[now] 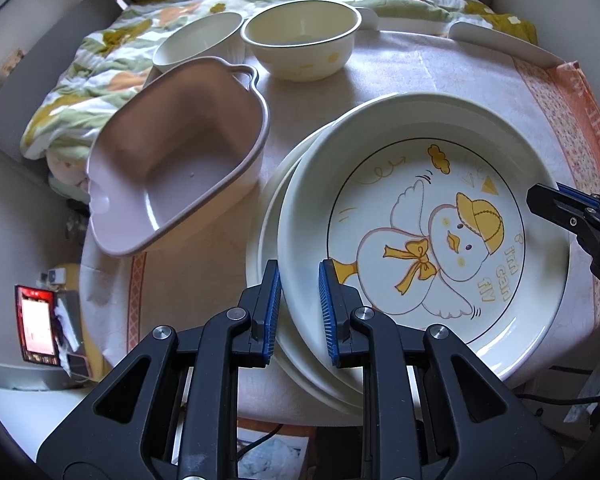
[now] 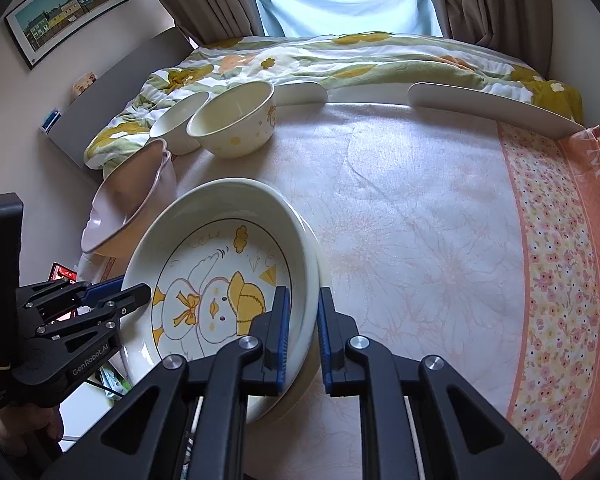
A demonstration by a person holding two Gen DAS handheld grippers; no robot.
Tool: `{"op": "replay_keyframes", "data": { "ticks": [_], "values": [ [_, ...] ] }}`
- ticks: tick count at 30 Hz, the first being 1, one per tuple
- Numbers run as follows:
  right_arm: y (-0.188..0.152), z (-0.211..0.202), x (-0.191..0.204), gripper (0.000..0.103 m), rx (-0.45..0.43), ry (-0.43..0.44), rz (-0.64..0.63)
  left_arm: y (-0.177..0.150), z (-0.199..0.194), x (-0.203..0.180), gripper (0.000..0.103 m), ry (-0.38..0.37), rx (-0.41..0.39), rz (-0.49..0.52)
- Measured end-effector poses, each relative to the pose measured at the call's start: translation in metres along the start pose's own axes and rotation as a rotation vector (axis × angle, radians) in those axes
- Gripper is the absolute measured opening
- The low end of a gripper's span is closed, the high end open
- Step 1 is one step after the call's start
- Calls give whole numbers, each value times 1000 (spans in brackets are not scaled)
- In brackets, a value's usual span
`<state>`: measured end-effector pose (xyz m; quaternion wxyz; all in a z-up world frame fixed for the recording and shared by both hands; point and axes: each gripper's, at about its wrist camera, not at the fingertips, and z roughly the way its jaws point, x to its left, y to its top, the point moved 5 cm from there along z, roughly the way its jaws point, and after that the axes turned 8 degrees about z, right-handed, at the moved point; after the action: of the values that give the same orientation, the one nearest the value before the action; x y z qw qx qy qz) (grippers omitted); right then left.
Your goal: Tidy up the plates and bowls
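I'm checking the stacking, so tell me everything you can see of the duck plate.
The duck plate is a deep, round, glossy cream dish, ceramic by its look, printed with a capped duckling, yellow bow and "I'm can fly". It sits slightly off-centre on a plain plate on the tablecloth. The left gripper and right gripper each clamp its rim, on opposite sides.

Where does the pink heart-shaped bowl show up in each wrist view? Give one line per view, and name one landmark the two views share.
Left wrist view: the pink heart-shaped bowl fills the left centre, left of the duck plate.
Right wrist view: the pink heart-shaped bowl sits at the left edge, beyond the duck plate.
Shared landmark: the cream bowl with yellow marks, farther along the table.
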<state>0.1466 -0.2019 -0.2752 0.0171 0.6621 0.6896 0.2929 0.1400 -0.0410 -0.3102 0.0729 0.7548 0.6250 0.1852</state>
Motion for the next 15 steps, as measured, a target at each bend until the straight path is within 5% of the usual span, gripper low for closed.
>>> {"op": "replay_keyframes", "data": {
  "ticks": [4,9,15],
  "values": [
    [0,0,0,12,2,2,0,1,0,0,17,2,17,-6],
    [0,3,1,12,16,16,6,3,-4,-5,18,119,11,66],
    [1,4,3,11,19,18,-7,1,-3,2,18,86,6,39]
  ]
}}
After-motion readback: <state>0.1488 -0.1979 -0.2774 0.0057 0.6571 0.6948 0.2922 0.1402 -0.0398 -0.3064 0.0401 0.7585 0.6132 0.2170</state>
